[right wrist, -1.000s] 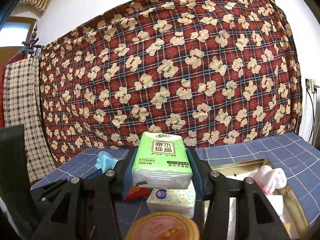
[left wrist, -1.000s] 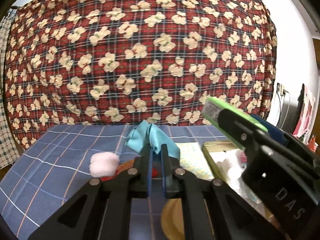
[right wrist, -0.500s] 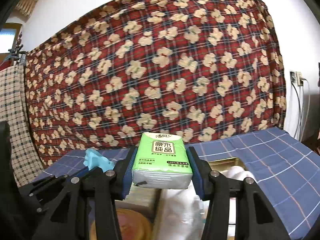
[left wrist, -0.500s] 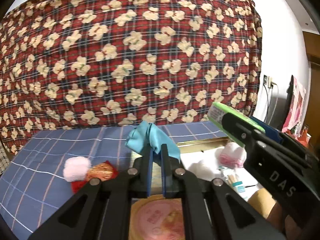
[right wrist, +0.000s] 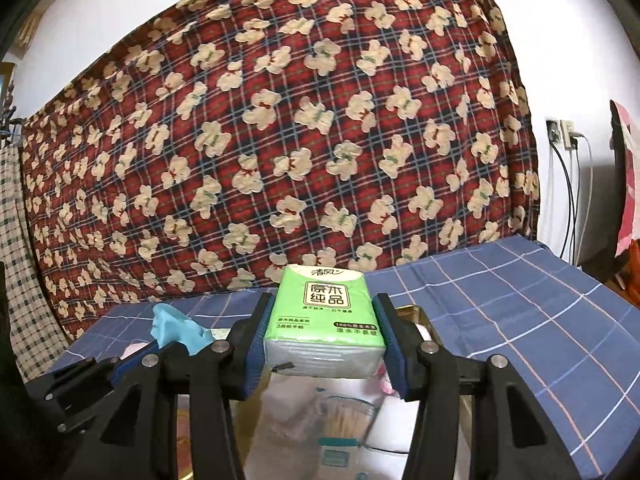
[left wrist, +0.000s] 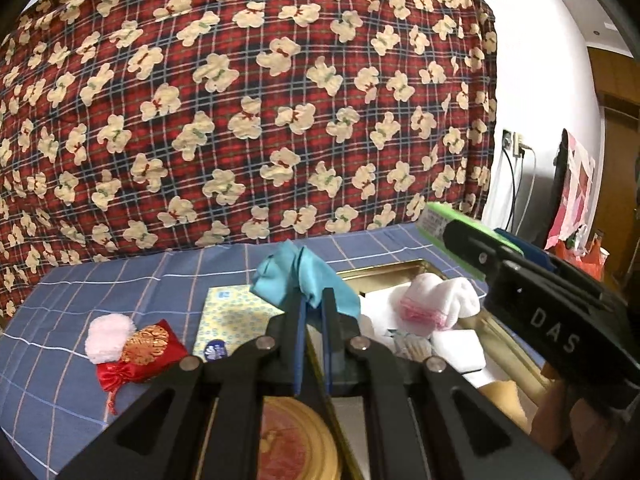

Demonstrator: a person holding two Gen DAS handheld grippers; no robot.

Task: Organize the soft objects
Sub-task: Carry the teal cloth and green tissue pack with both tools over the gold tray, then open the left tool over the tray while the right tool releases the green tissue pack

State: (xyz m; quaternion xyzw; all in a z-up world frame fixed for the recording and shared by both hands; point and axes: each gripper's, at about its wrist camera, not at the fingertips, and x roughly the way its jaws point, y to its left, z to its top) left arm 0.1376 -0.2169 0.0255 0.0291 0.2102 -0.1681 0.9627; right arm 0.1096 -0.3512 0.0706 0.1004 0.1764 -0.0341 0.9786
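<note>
The left gripper (left wrist: pixel 312 300) is closed on a bunched teal cloth (left wrist: pixel 296 276), which is pinched between its blue pads and stands above the fingertips. The right gripper (right wrist: pixel 322 320) is clamped on a green tissue pack (right wrist: pixel 326 312), held upright by its two sides between the blue pads, with the printed face turned to the camera. Seen from the left wrist, the right gripper (left wrist: pixel 480 248) is carried just to the right, and the end of the pack (left wrist: pixel 434 222) is shown past its tip.

Below both grippers a gold tray (left wrist: pixel 384 270) is laid on a blue checked tablecloth (left wrist: pixel 100 292). A rolled white and pink sock (left wrist: pixel 436 300) is seen at the tray's far end, and a white pad (left wrist: pixel 458 346) lies nearer in it. To the left of the tray a yellow patterned tissue packet (left wrist: pixel 234 314) lies flat. Further left, a pink fluffy puff (left wrist: pixel 108 336) is touching a red and gold pouch (left wrist: pixel 140 356). A round gold-rimmed lid (left wrist: pixel 292 440) is seen nearest, under the left gripper. A red plaid sheet with bears (right wrist: pixel 280 140) is hung behind the table.
</note>
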